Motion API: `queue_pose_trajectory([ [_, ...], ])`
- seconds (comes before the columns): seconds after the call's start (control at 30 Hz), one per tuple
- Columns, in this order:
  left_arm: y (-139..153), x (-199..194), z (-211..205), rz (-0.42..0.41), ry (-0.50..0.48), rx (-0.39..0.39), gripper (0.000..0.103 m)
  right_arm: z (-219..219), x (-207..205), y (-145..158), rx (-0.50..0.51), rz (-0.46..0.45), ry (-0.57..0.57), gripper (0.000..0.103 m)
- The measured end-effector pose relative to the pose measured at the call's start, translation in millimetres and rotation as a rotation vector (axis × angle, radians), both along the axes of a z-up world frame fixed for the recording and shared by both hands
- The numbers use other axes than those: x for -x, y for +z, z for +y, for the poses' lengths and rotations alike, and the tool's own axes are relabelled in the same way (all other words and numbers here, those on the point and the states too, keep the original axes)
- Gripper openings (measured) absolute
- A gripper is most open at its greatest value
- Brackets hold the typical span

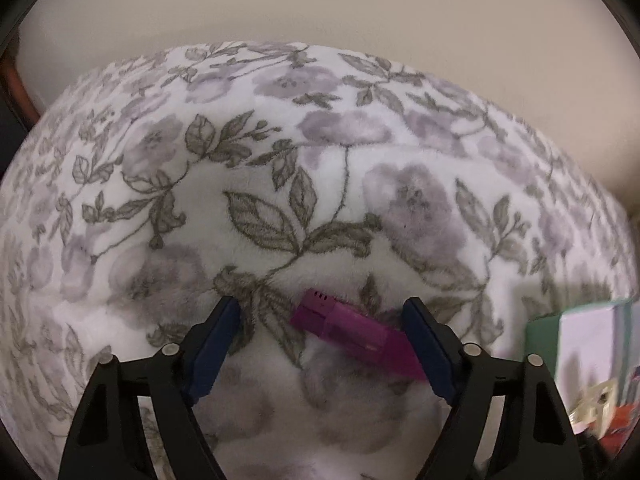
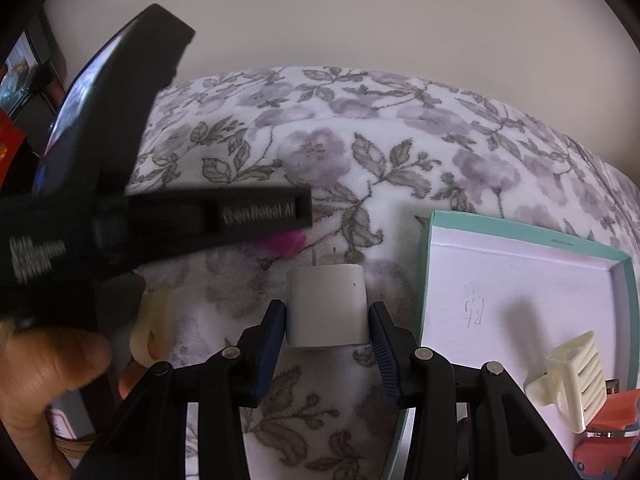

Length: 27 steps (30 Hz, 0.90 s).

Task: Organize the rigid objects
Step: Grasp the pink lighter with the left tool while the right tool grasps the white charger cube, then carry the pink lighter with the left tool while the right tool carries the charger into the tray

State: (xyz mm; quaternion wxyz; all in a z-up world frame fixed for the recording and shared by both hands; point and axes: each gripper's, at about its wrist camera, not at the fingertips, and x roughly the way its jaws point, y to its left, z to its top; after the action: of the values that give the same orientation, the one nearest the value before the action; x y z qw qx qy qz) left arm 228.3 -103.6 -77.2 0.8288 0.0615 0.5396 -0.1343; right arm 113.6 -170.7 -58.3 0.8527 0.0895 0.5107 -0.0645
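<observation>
Bed surface, floral fleece blanket (image 1: 320,184) under everything.

Right gripper (image 2: 327,322): jaws clamped on a white USB wall charger (image 2: 326,310), blue pads against both its sides, its prongs pointing away from the claw. Cannot tell whether it is lifted clear of the blanket or resting on it.

Teal-rimmed box lid (image 2: 520,240), white inside, sits just to the right of that claw. Already in it, at its near right corner: a cream plastic comb guard (image 2: 572,384) and, past that, an orange-red tool (image 2: 608,428), partly cut off by the frame edge. Judged: two items stowed.

Left gripper (image 1: 322,320): jaws wide apart, nothing held. A magenta plastic device (image 1: 352,330) lies on the blanket between the fingers, angled, its far end near the middle of the gap and its near end running behind the right finger. Contact with that finger not resolvable.

A pale cream object (image 2: 154,328) lies on the blanket to the left of the right claw, beside the person's hand (image 2: 44,376); identity unclear.

Progress, judged: roughly midway. Left to do: charger into the lid, magenta device grasped and moved there, perhaps the cream object too.
</observation>
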Motion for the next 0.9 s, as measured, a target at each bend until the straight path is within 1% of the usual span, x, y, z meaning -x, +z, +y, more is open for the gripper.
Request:
queue_pose_trajectory([
  [0.07,0,3,-2,-0.004,-0.008,-0.019,0.080,0,1,0,-0.001,0.000,0.000,0.045],
  [0.17,1,6,-2,-0.001,-0.023,-0.022,0.074,0,1,0,0.003,0.000,0.002,0.045],
  [0.27,2,10,1,-0.002,-0.036,-0.023,0.064,0,1,0,0.003,-0.002,0.001,0.045],
  [0.33,4,10,2,-0.003,-0.036,-0.021,0.052,1,1,0,0.003,-0.003,0.000,0.045],
  [0.37,4,11,2,-0.005,-0.038,-0.021,0.050,1,1,0,0.004,-0.003,0.001,0.045],
  [0.43,5,12,1,-0.010,-0.050,-0.017,0.038,1,2,0,0.008,-0.002,0.002,0.045],
  [0.6,8,19,1,-0.009,-0.070,-0.002,0.022,4,2,1,0.033,0.008,0.009,0.045],
  [0.77,9,22,5,0.016,-0.083,0.039,0.020,7,5,2,0.050,0.018,0.012,0.045],
  [0.9,9,24,6,0.031,-0.093,0.054,0.020,7,6,2,0.050,0.024,0.012,0.045],
])
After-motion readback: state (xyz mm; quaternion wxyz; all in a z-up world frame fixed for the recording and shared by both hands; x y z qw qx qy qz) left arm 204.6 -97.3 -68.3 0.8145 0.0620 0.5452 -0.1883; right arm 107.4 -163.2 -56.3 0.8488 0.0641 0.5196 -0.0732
